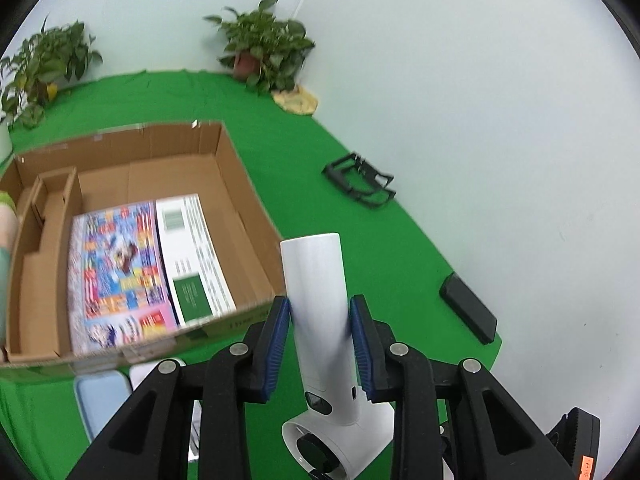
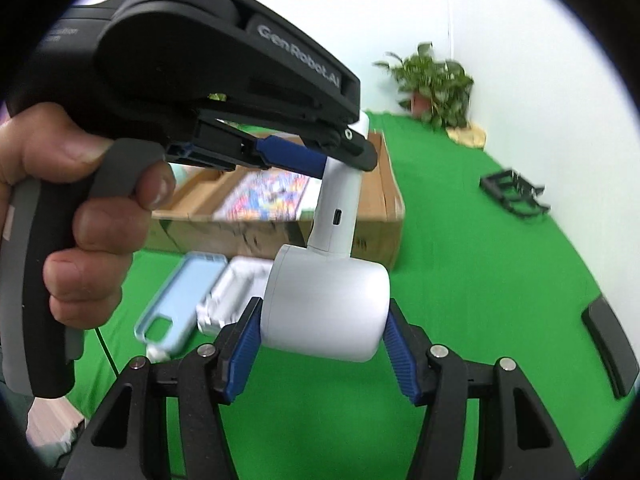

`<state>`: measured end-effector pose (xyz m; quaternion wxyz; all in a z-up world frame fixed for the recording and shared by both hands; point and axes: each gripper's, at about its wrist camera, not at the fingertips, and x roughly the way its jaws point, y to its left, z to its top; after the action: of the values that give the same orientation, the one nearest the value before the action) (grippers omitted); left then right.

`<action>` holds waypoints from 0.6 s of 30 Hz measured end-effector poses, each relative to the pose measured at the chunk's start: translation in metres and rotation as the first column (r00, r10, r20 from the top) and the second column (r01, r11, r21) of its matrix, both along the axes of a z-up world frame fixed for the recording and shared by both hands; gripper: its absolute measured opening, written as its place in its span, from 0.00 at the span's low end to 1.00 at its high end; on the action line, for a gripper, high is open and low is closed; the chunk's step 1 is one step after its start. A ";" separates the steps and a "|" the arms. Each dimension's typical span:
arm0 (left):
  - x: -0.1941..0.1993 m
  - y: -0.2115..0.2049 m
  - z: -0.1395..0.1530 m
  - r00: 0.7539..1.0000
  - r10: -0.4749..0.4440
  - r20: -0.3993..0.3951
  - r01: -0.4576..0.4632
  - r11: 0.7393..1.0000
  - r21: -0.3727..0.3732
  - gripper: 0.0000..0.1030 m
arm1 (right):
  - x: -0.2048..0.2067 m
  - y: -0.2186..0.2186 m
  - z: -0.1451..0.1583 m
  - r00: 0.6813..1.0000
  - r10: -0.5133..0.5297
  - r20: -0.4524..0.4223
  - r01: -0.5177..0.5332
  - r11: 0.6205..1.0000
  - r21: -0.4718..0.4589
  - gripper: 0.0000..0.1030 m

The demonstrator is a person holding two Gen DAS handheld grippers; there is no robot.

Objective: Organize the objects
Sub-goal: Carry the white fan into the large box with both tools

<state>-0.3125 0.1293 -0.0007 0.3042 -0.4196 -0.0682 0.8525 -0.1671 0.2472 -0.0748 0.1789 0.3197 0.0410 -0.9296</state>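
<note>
From the left wrist view, the left gripper point(image 1: 320, 344) had its blue fingers point(image 1: 276, 344) closed on the handle of a white handheld fan point(image 1: 316, 304), which was clear of the green-covered desk point(image 1: 400, 264) and stood just beside the near corner of the cardboard box point(image 1: 244, 200). Inside the box a colourful book point(image 1: 120, 268) and a white-and-green booklet point(image 1: 192, 256) already lay flat side by side, so part of the sorting appeared done. Still out on the desk were a black folding stand point(image 1: 360, 180), a dark flat case point(image 1: 468, 308) near the desk's edge, and a pale blue phone case point(image 1: 100, 400) in front of the box. From the right wrist view, the right gripper point(image 2: 320, 344) clasped the fan's round head point(image 2: 326, 308) between its fingers point(image 2: 244, 344), while a person's hand point(image 2: 80, 208) squeezed the left gripper's trigger above, its pads on the handle. The blue phone case point(image 2: 176, 300) and a clear case point(image 2: 232, 296) beside it lay on the green cloth before the box, the stand point(image 2: 516, 192) and the dark case point(image 2: 608, 348) farther right. By my reading the fan was partway to the box, and at least four loose items remained to be put away.
</note>
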 end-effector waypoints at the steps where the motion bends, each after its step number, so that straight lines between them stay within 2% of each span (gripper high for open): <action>1: -0.002 -0.001 0.009 1.000 0.000 -0.017 0.000 1.000 0.003 0.27 | -0.001 -0.002 0.006 1.000 0.000 -0.020 0.000 1.000 -0.006 0.56; 11: -0.039 -0.004 0.074 0.993 0.006 -0.117 -0.005 1.000 0.008 0.27 | -0.044 -0.010 0.047 0.991 0.014 -0.131 -0.015 1.000 -0.006 0.56; 18: -0.085 0.009 0.082 0.994 -0.003 -0.106 0.002 1.000 -0.010 0.27 | -0.087 -0.005 0.055 0.992 0.008 -0.124 -0.011 1.000 -0.018 0.56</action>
<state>-0.3977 0.1385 0.0810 0.3064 -0.3756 -0.0471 0.8734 -0.2540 0.2419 -0.0200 0.1833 0.2595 0.0451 -0.9471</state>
